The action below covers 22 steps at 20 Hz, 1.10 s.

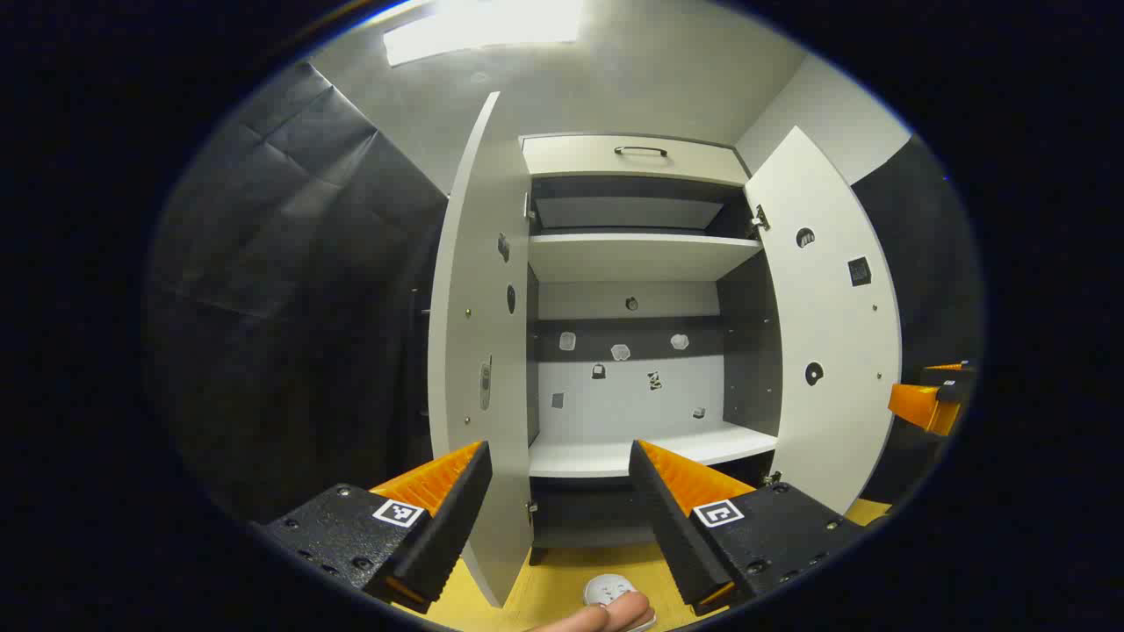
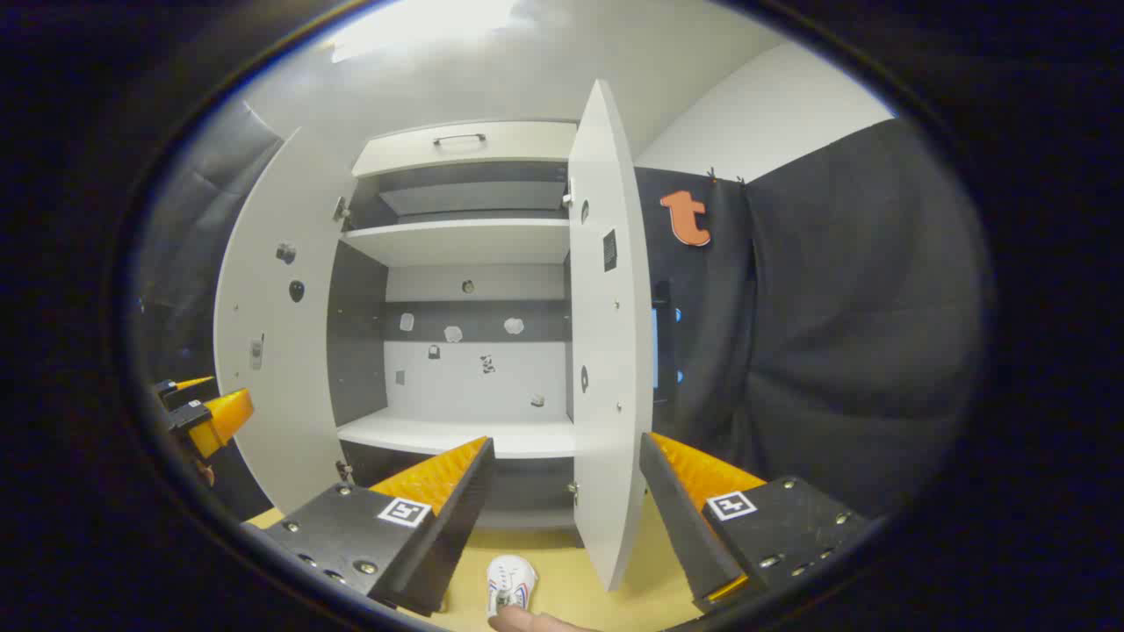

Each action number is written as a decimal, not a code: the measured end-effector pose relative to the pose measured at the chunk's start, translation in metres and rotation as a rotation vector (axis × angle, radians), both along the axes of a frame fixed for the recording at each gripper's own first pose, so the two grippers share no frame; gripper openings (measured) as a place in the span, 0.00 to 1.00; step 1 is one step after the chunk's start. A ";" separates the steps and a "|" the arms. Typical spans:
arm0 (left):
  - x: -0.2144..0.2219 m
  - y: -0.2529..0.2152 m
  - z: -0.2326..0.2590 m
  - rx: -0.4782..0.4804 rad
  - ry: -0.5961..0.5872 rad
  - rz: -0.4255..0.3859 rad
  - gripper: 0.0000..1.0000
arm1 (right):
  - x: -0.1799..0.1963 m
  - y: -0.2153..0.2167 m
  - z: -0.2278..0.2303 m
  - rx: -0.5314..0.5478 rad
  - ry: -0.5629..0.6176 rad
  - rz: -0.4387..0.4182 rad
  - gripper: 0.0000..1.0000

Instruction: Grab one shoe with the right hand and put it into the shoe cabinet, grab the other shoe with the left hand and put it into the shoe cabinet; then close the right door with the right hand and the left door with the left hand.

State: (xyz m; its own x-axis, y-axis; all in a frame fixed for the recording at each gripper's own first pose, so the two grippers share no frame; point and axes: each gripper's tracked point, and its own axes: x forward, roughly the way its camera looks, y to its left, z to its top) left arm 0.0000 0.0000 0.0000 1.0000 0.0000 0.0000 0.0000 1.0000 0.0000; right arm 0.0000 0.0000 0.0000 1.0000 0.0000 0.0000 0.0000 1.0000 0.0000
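The white shoe cabinet (image 1: 637, 254) (image 2: 461, 241) stands ahead with both doors swung wide. Its left door (image 1: 479, 351) (image 2: 272, 351) and right door (image 1: 830, 325) (image 2: 606, 333) stick out toward me. The lower shelf (image 1: 650, 452) (image 2: 457, 434) is bare. A white shoe (image 1: 608, 590) (image 2: 510, 583) lies on the yellow floor (image 1: 571, 570) in front of the cabinet, partly behind a person's finger (image 1: 606, 614). My left gripper (image 1: 558, 483) is open, high above the shoe. My right gripper (image 2: 566, 483) is open too, straddling the right door's edge in its own view.
Black cloth (image 1: 299, 316) (image 2: 834, 333) hangs on both sides of the cabinet. A drawer with a handle (image 1: 639, 151) tops the cabinet. The right gripper (image 1: 926, 399) shows at the far right of the left gripper view, the left gripper (image 2: 198, 412) at the far left of the right gripper view.
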 end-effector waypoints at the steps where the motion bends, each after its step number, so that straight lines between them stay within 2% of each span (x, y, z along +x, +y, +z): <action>1: -0.001 0.003 0.001 0.003 -0.003 0.009 0.95 | -0.002 -0.002 0.001 -0.003 -0.006 -0.006 0.98; 2: -0.002 0.006 0.002 0.004 -0.006 0.020 0.94 | -0.004 0.002 0.002 -0.009 -0.014 -0.002 0.98; 3: -0.004 0.008 0.004 0.005 -0.010 0.032 0.96 | -0.007 0.003 0.004 -0.013 -0.022 0.005 0.98; 4: -0.006 0.011 0.005 0.011 -0.008 0.041 0.95 | -0.009 0.004 0.007 -0.009 -0.029 0.006 0.94; 5: -0.008 0.013 0.006 0.014 -0.014 0.048 0.95 | -0.012 0.001 0.008 -0.002 -0.034 0.007 0.98; 17: -0.004 0.024 0.027 -0.007 -0.027 0.071 0.96 | -0.011 -0.007 0.022 -0.098 -0.118 -0.068 0.98; 22: -0.004 0.018 0.022 -0.016 -0.006 0.036 0.95 | -0.012 0.008 0.020 -0.105 -0.119 -0.039 0.94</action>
